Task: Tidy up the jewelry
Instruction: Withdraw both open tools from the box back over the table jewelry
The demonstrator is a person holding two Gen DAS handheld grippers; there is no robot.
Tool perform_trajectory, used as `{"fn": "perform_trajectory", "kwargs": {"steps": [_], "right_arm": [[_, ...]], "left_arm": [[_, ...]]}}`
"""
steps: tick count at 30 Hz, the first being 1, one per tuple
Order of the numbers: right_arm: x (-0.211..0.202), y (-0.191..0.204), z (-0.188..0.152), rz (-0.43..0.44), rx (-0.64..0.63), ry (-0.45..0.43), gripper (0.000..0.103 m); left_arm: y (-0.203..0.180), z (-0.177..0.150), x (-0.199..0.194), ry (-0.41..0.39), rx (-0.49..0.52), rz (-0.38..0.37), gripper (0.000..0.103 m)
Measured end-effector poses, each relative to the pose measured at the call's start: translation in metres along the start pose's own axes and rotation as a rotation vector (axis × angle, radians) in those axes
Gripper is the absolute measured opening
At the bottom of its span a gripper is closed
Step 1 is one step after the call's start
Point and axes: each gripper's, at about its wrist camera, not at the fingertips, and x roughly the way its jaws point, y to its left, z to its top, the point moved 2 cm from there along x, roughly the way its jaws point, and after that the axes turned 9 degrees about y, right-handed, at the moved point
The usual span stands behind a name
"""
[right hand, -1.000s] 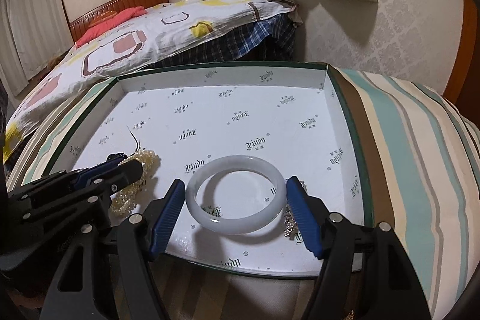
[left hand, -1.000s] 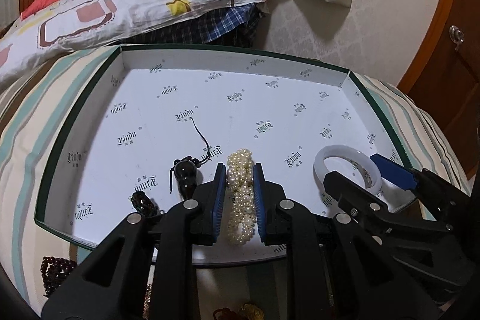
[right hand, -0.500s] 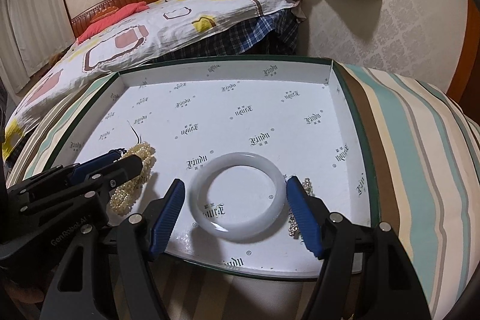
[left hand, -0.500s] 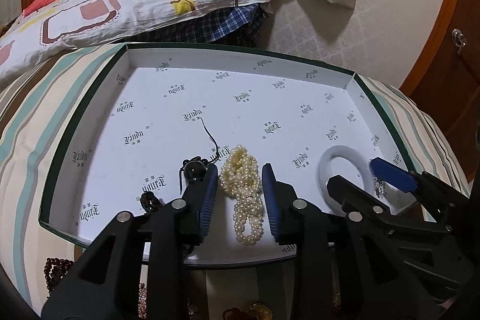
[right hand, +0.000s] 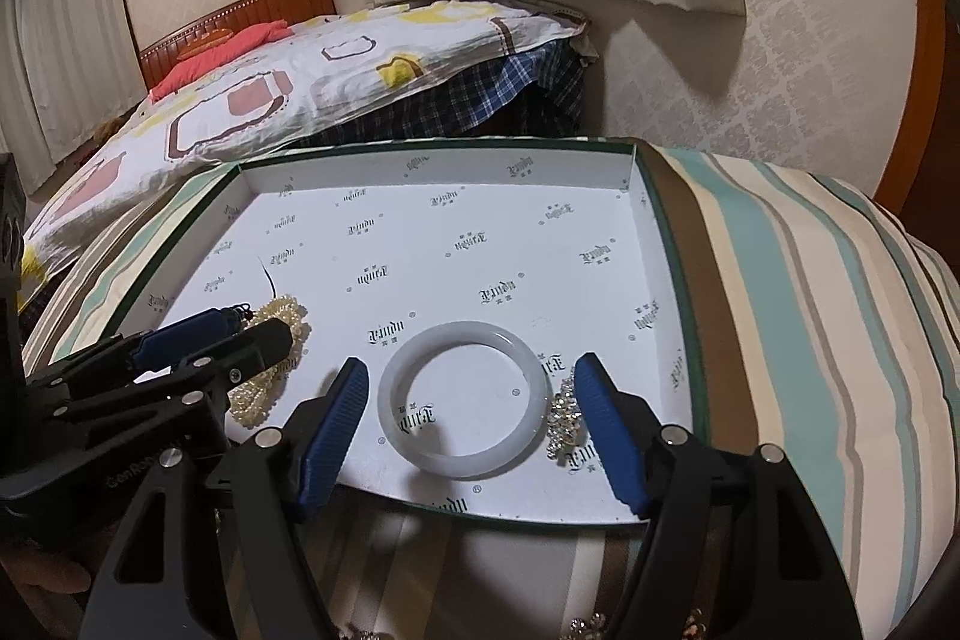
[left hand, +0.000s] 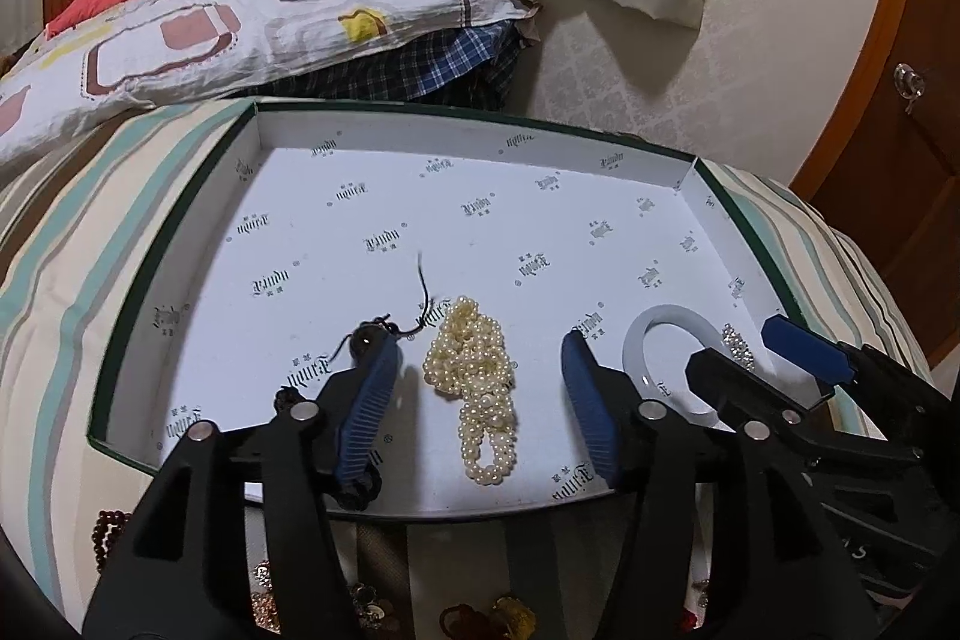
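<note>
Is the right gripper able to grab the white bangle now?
Probably yes. The right gripper is open, one finger each side of the bangle, and nothing lies between them.

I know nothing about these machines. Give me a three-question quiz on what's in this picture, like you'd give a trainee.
1. True or false: the left gripper is clamped on the pearl strand.
2. What lies between the open fingers of the right gripper?
3. What touches the bangle's right edge: A) rhinestone piece, B) dark pendant, C) pearls?

Key: 1. False, it is open. 2. The white bangle, flat in the box lid. 3. A, the rhinestone piece.
</note>
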Motion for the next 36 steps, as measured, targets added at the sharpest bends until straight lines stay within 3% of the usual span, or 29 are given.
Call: {"fn": "perform_trajectory", "kwargs": {"steps": [8, 20, 28, 36], "right_arm": [[-0.029, 0.002, -0.005, -0.011, 0.015, -0.06, 0.069], [-0.076, 0.01, -0.042, -0.004, 0.037, -0.134, 0.069], [-0.082, 0.017, -0.07, 0.003, 0.041, -0.126, 0.069], [-0.077, 0.023, -0.09, 0.002, 0.032, -0.095, 0.06]], "left_arm": [[-0.003, -0.002, -0.038, -0.08, 0.013, -0.003, 0.064], [0.001, -0.032, -0.105, -0.208, 0.009, 0.052, 0.065], [0.014, -0.068, -0.129, -0.219, -0.016, 0.083, 0.065], [0.031, -0.101, -0.136, -0.188, -0.032, 0.122, 0.065]]}}
